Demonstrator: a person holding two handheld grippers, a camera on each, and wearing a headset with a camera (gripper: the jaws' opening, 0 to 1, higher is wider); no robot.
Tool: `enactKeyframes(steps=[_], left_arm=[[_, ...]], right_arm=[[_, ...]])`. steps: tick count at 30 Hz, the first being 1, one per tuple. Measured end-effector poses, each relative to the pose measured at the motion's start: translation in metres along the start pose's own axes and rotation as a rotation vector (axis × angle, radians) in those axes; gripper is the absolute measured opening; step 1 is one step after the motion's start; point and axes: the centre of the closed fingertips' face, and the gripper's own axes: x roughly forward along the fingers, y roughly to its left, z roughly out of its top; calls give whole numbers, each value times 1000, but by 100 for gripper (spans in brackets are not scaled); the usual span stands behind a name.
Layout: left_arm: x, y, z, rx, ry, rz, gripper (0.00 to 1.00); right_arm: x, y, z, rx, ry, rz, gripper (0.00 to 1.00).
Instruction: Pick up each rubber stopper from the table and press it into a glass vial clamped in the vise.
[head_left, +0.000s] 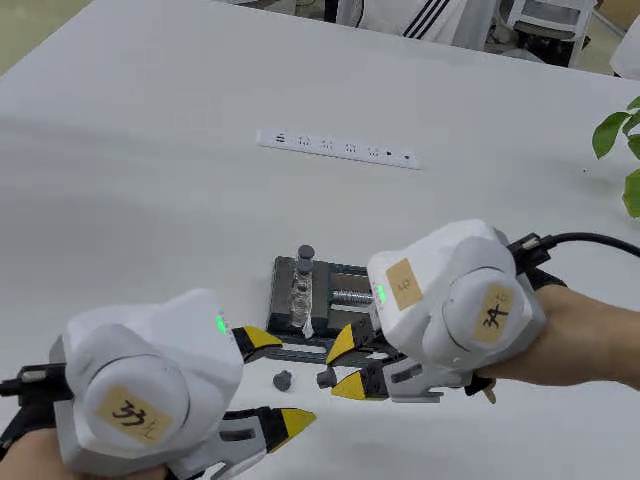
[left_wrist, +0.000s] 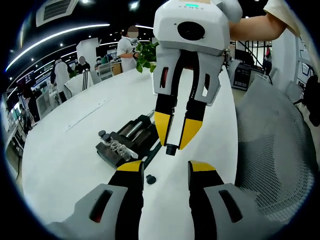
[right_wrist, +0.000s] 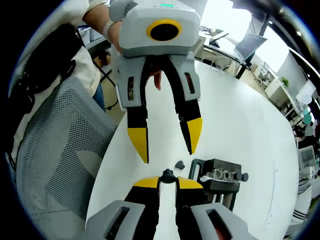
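Note:
A black vise (head_left: 325, 278) on the white table clamps a row of clear glass vials (head_left: 300, 300); the far one carries a dark stopper (head_left: 305, 253). My right gripper (head_left: 336, 370) is shut on a dark rubber stopper (head_left: 326, 378), held at its yellow tips (right_wrist: 167, 176) just in front of the vise (right_wrist: 220, 176). A second stopper (head_left: 283, 380) lies loose on the table. My left gripper (head_left: 279, 386) is open, its jaws standing either side of that loose stopper (left_wrist: 150, 178) and facing the right gripper (left_wrist: 171, 145).
A white power strip (head_left: 335, 148) lies across the table beyond the vise. Green plant leaves (head_left: 620, 150) reach in at the right edge. A mesh chair (right_wrist: 65, 150) stands by the table's near edge, and people stand in the room behind (left_wrist: 127, 47).

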Motion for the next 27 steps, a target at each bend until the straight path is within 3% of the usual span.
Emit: enactKeyframes(steps=[6, 15, 27], left_arm=[[4, -2, 10, 1, -15, -20, 20], [6, -9, 11, -5, -17, -59, 10], [6, -12, 9, -2, -12, -83, 6]], right_arm=[[-7, 8, 8, -94, 19, 32, 6], [-11, 6, 11, -130, 28, 40, 6], [-10, 10, 15, -144, 19, 61, 6]])
